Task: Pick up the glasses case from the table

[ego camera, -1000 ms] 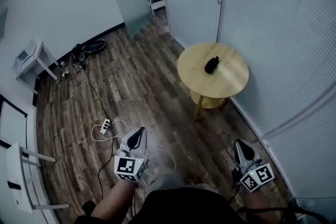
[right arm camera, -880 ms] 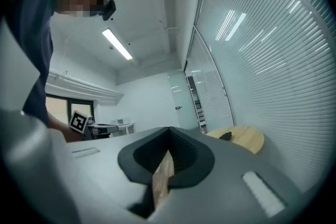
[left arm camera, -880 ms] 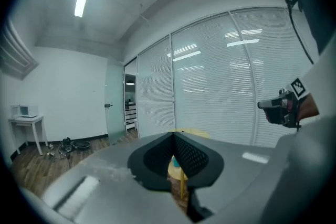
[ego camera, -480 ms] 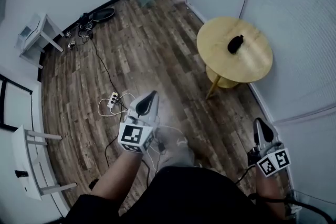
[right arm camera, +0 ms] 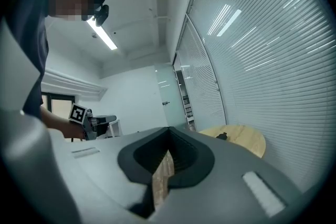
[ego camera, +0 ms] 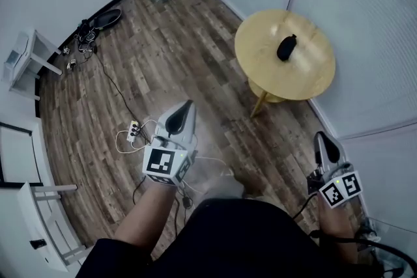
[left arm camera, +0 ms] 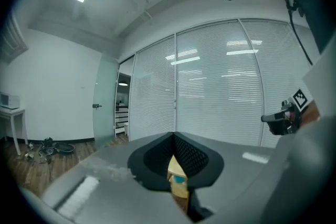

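Note:
The black glasses case (ego camera: 285,47) lies on a round wooden table (ego camera: 306,78) at the upper right of the head view, beside the blind-covered wall. My left gripper (ego camera: 184,107) is held over the wooden floor, well short of the table, with its jaws shut and nothing in them. My right gripper (ego camera: 324,139) hovers near the wall below the table, also shut and empty. In the right gripper view the case (right arm camera: 222,136) shows small on the table (right arm camera: 244,139) ahead of the shut right gripper (right arm camera: 168,130). The left gripper view shows its shut left gripper (left arm camera: 173,135) facing the blinds.
A white power strip (ego camera: 132,131) with looped cables lies on the floor left of my left gripper. A white chair (ego camera: 45,231) and a small white table (ego camera: 23,62) stand at the left. Dark gear and cables (ego camera: 98,23) lie by the far wall. The round table has a lower shelf (ego camera: 267,93).
The person has walked towards the round table, which now looks larger and nearer. Both grippers have travelled forward with them and stayed shut.

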{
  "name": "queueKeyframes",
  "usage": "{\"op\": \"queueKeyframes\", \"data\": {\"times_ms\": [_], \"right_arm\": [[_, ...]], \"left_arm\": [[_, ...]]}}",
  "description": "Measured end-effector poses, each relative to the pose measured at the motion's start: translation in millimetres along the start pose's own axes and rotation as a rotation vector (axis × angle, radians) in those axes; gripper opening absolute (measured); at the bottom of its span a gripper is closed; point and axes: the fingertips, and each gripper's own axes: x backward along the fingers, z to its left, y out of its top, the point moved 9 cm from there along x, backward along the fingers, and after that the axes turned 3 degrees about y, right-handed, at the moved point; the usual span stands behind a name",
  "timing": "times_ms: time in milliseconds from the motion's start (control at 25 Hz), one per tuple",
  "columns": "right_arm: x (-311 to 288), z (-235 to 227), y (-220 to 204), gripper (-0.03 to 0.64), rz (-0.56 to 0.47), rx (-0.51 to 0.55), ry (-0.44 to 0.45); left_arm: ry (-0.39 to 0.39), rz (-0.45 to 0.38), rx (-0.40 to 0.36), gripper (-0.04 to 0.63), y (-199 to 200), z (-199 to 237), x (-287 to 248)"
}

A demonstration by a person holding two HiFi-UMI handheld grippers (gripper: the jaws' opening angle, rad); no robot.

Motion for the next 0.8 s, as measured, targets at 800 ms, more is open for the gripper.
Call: {"op": "queueKeyframes", "data": {"times_ms": [800], "right_arm": [[-102.2,-74.2,21.5,0.005,-0.017,0.012,-0.092]], "left_arm": [[-0.01,0.033,0.025,0.005,-5.7,44.2,-120.7]]}}
